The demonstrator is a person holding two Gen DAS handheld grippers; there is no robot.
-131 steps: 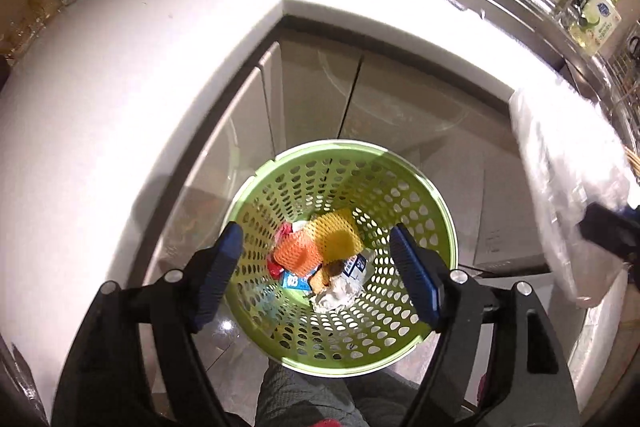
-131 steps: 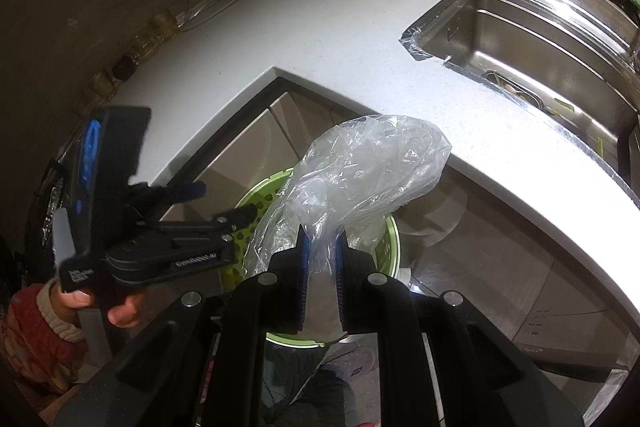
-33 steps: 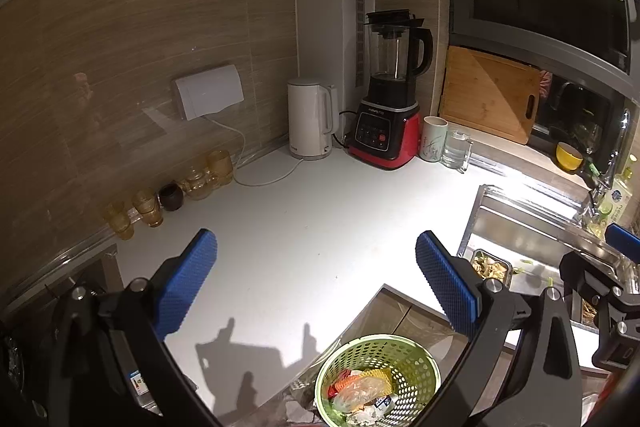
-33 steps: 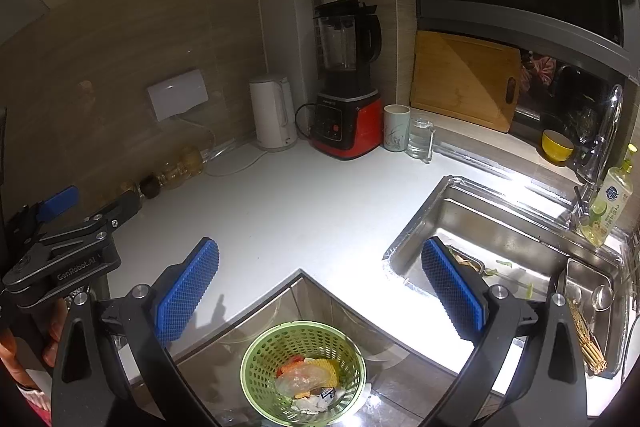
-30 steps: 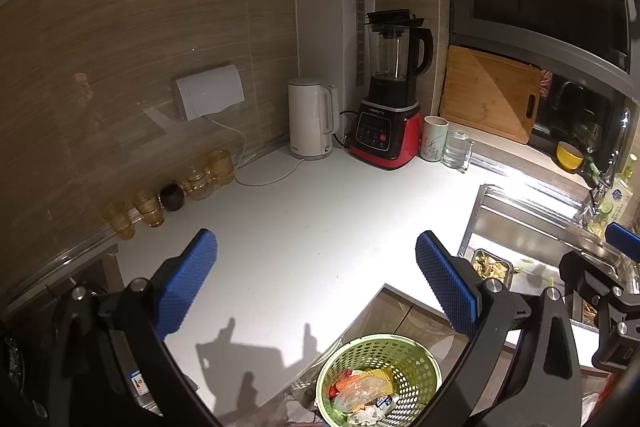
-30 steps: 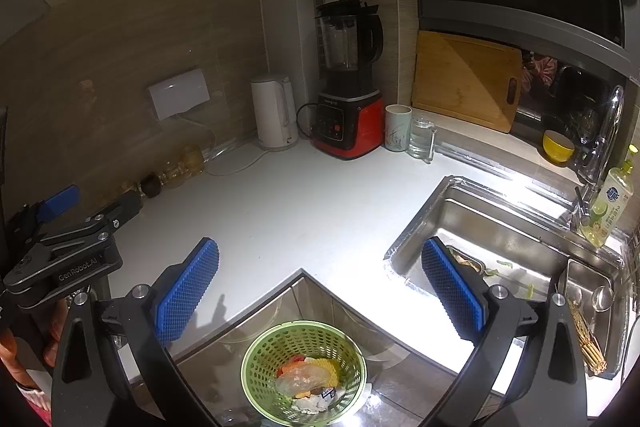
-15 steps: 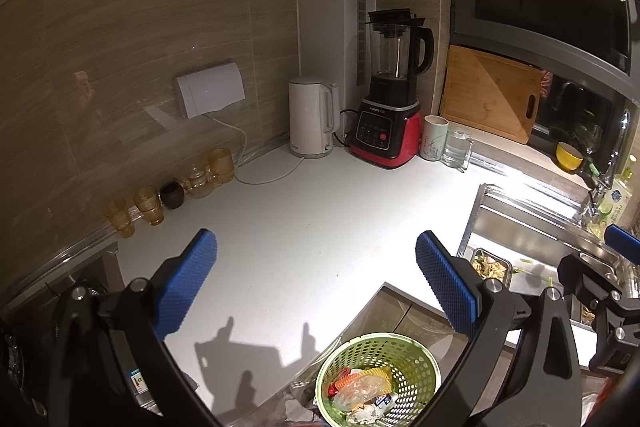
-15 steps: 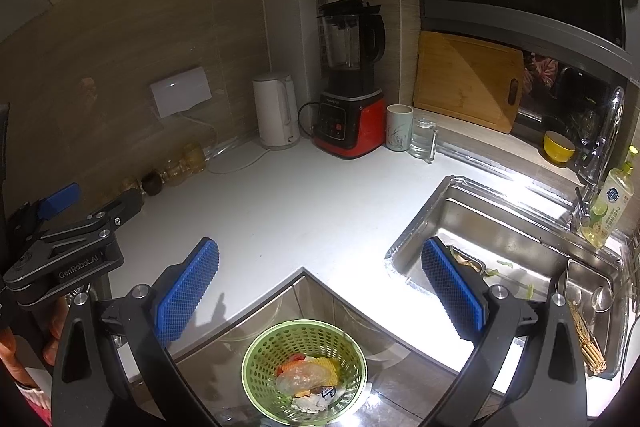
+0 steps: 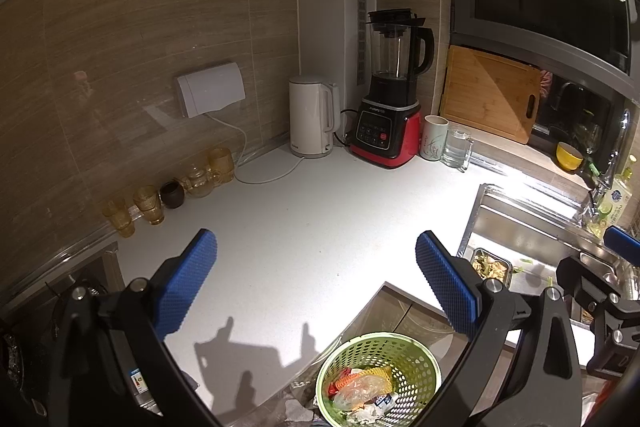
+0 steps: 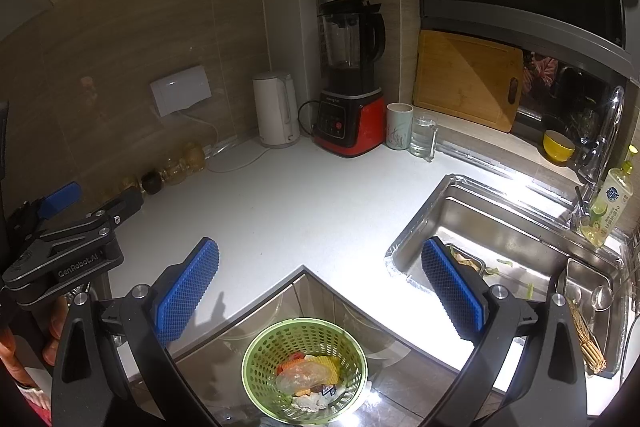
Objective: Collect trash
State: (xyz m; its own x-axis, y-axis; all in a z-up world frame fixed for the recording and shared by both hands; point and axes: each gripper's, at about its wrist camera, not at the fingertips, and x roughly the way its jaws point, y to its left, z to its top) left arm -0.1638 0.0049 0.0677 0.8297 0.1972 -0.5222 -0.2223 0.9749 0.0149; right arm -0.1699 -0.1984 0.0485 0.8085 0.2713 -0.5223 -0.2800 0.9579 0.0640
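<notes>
Both grippers are held high above the white counter (image 10: 304,211) with nothing between their blue pads. The left gripper (image 9: 316,287) is spread wide, and the right gripper (image 10: 320,287) is spread equally wide. On the left gripper's black frame, seen from the right wrist view, the lettering "GenRobot.AI" can be read.

The green perforated basket (image 10: 256,359) is seen on the floor below the counter's inner corner, in front of the cabinet doors. Trash (image 10: 306,377) is piled in it: a crumpled clear plastic bag on top, orange and yellow mesh, white paper and a small blue-and-white wrapper whose print cannot be read.

At the counter's back corner a red-and-black blender (image 9: 390,115) is marked "Joyoung", beside a white kettle (image 9: 312,121). A soap bottle (image 10: 610,201) by the sink's (image 10: 424,227) far right edge carries a label too small to read. The basket's near rim is cut off by the left wrist view's lower edge.
</notes>
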